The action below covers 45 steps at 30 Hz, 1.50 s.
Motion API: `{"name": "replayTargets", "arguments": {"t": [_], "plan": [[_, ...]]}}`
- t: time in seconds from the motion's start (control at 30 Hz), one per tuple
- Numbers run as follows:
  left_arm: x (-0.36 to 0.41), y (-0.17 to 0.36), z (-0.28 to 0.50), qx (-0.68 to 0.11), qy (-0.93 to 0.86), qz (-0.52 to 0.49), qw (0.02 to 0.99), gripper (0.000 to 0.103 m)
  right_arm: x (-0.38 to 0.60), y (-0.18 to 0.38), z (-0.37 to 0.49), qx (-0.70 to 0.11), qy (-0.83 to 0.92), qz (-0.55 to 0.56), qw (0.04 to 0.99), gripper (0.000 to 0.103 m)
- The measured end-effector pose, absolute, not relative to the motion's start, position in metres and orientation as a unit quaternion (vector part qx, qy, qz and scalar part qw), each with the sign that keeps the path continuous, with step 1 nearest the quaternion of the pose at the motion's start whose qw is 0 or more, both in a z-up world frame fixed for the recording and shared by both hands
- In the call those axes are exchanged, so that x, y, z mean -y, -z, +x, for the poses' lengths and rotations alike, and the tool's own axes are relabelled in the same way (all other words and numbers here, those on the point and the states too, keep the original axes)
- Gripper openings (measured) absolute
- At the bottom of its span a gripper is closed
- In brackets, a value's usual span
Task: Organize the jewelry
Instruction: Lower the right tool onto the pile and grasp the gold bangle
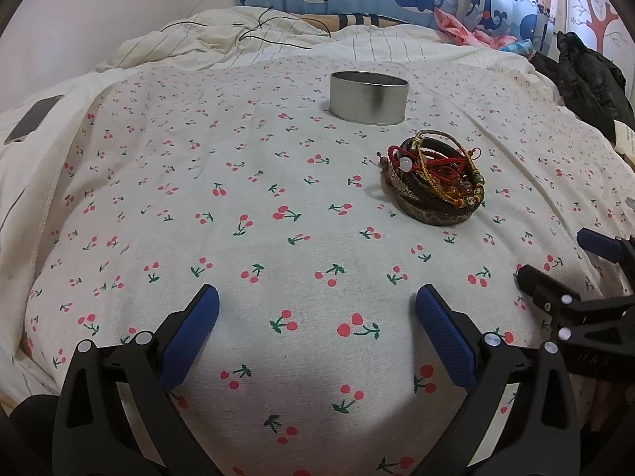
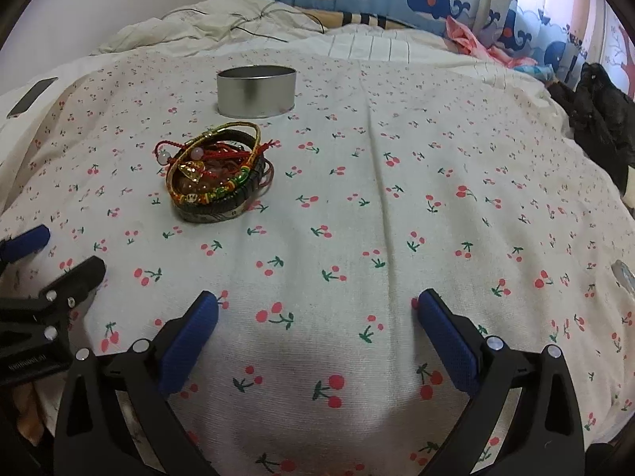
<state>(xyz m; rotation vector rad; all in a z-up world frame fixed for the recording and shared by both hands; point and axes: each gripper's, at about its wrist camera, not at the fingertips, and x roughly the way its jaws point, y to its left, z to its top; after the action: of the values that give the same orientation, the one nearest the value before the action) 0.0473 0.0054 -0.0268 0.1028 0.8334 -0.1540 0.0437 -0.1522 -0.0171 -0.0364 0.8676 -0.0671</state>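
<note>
I read the scene from one landmark, the round metal tin (image 2: 256, 91) standing open on the cherry-print bedspread (image 2: 397, 206).

1. The pile of bracelets (image 2: 217, 174) lies just in front of the tin, near it but not touching. Cords, beads and bands are tangled into one stack.
2. Both tools sit well nearer me than the tin. The left gripper (image 1: 317, 341) and the right gripper (image 2: 317, 341) each have jaws spread wide, holding nothing.
3. I judge the step in hand to be the first pick, with nothing visibly in the tin yet; its inside is hidden.
4. Approach from above the pile and close on one outer loop only; the top cords look likely to drag neighbours along.
5. The soft bed gives, so I would pinch lightly and lift straight up before carrying back to the tin.
</note>
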Motion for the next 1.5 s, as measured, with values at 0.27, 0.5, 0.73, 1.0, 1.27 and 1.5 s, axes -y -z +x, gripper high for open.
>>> {"name": "replayTargets", "arguments": {"t": [0.27, 0.5, 0.73, 1.0, 1.27, 1.5], "plan": [[0.005, 0.017, 0.054, -0.398, 0.093, 0.054, 0.911, 0.096, 0.172, -0.010, 0.055, -0.417, 0.000, 0.010, 0.909, 0.096], [0.020, 0.017, 0.078, -0.411, 0.120, 0.047, 0.903, 0.096, 0.180, -0.020, 0.088, -0.426, -0.038, 0.015, 0.904, 0.096], [0.016, 0.021, 0.086, -0.417, 0.115, 0.024, 0.901, 0.096, 0.178, -0.031, 0.129, -0.421, -0.102, 0.005, 0.901, 0.074], [0.014, 0.024, 0.088, -0.425, 0.117, 0.015, 0.898, 0.096, 0.175, -0.017, 0.182, -0.464, -0.189, 0.017, 0.865, 0.066], [0.014, 0.025, 0.090, -0.429, 0.120, 0.003, 0.895, 0.096, 0.182, 0.000, 0.206, -0.501, -0.262, 0.086, 0.820, 0.030], [0.014, 0.025, 0.092, -0.432, 0.121, 0.000, 0.894, 0.096, 0.182, -0.006, 0.201, -0.487, -0.278, 0.100, 0.822, 0.010]]}}
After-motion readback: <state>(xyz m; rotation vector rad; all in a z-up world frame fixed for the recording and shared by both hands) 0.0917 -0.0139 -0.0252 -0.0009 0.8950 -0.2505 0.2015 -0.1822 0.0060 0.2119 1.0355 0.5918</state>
